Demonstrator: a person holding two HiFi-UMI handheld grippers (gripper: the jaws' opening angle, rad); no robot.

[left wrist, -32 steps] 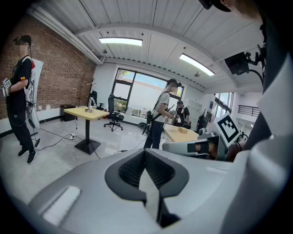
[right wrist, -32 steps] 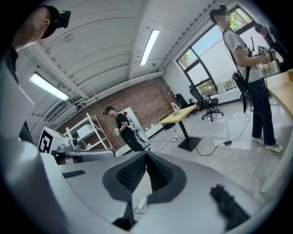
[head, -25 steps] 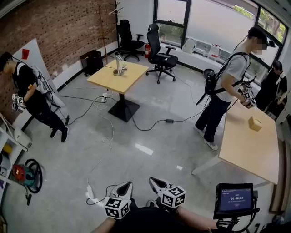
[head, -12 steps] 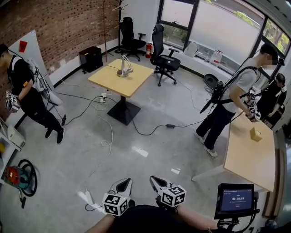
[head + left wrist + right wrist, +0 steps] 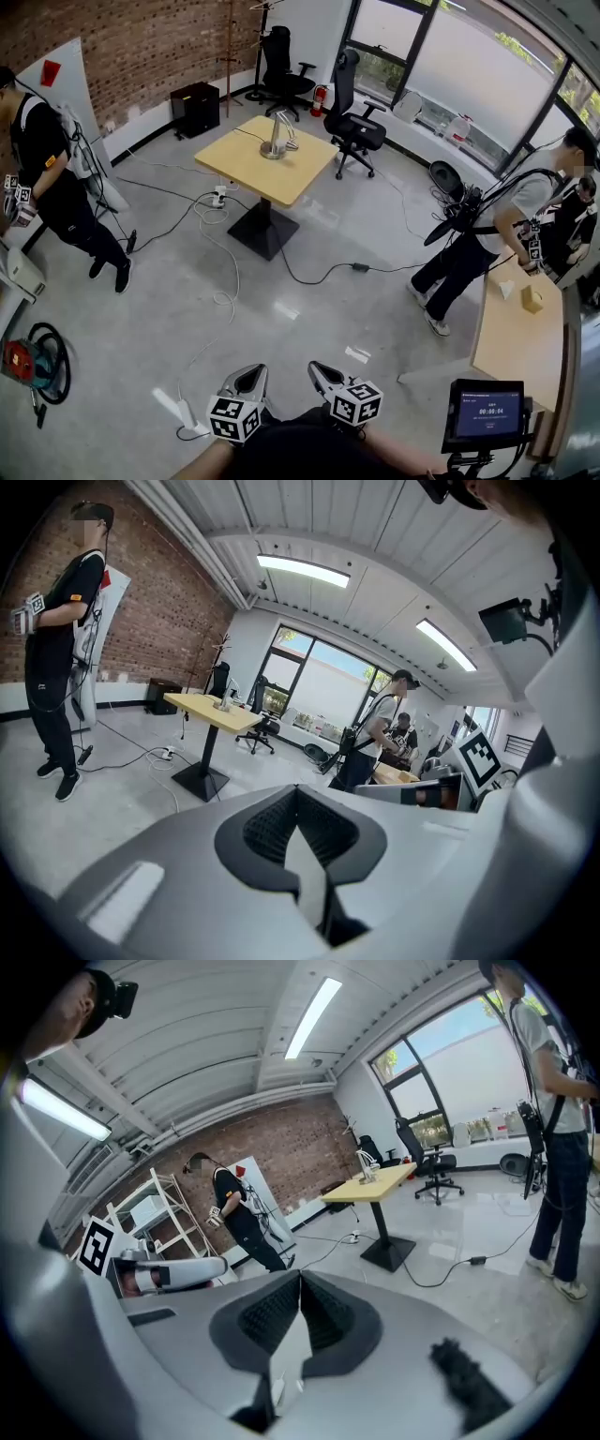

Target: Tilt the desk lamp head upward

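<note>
A silver desk lamp (image 5: 277, 135) stands on a square wooden table (image 5: 246, 167) far across the room, its head bent down to the right. In the right gripper view the desk lamp (image 5: 367, 1166) shows small on the table (image 5: 375, 1184); in the left gripper view the table (image 5: 206, 709) is far off at the left. My left gripper (image 5: 246, 379) and right gripper (image 5: 322, 376) are held close to my body at the bottom of the head view, both shut and empty, several steps from the table.
Cables and a power strip (image 5: 191, 410) lie on the grey floor between me and the table. A person in black (image 5: 52, 187) stands at the left, another person (image 5: 487, 234) at a long table (image 5: 525, 347) on the right. Office chairs (image 5: 354, 122) stand behind the lamp table. A small screen (image 5: 485, 412) sits at my right.
The lamp table has come closer and shifted right in the head view as I move forward. Both grippers stay shut, close together in front of me. The person at the right bent over the long table.
</note>
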